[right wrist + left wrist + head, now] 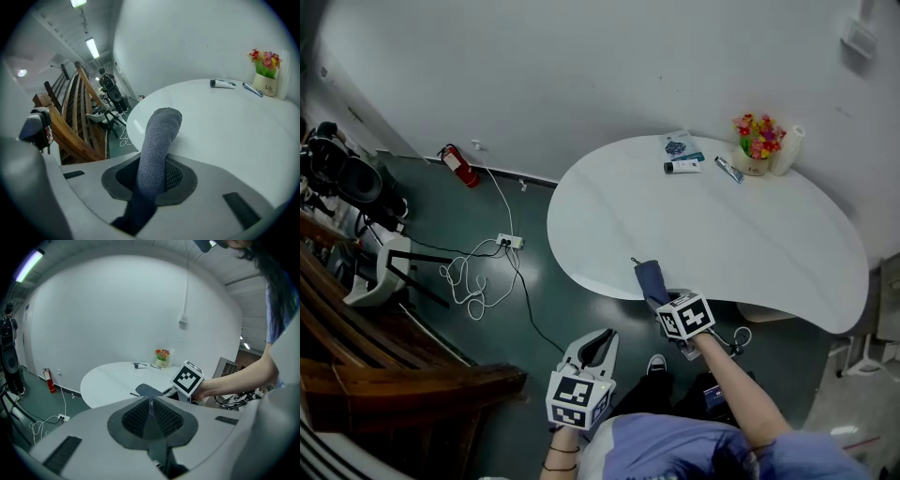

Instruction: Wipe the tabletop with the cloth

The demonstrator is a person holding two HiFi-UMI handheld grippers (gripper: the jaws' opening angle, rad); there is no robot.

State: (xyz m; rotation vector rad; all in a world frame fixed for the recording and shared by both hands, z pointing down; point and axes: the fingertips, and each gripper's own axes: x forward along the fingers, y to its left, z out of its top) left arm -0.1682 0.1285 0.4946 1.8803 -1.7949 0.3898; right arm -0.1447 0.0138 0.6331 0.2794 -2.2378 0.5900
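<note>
Your right tongs [155, 176] were clamped on the cloth [158, 136], a grey-blue knit strip. It stood up from between the pads and bent over at its far end. In the head view that end sat over the near-left edge of the table [741, 234]; I couldn't tell if it touched the top. Your right hand was at that near edge, with the marker cube just behind the cloth.

Your left tongs [150, 409] were pressed together with nothing between them. You held them off the table, near and left of your right ones, over the dark green floor [534, 309], aimed toward the table.

The table was white with a rounded outline and mostly bare. A small group of things sat at the far side, well apart from the cloth:
- a pot of coloured flowers [757, 141]
- a white roll [787, 150], just right of the pot
- a tube [682, 166] lying flat
- a blue-printed packet [677, 144], just beyond the tube
- a thin pen-like item [728, 170], between the tube and the pot

On the floor to the left were a red fire extinguisher [457, 165] by the wall and a power strip [510, 241] with a loose white cable [473, 281]. Wooden railings [366, 328] stood at the near left. One shoe [656, 364] showed below the table edge.
</note>
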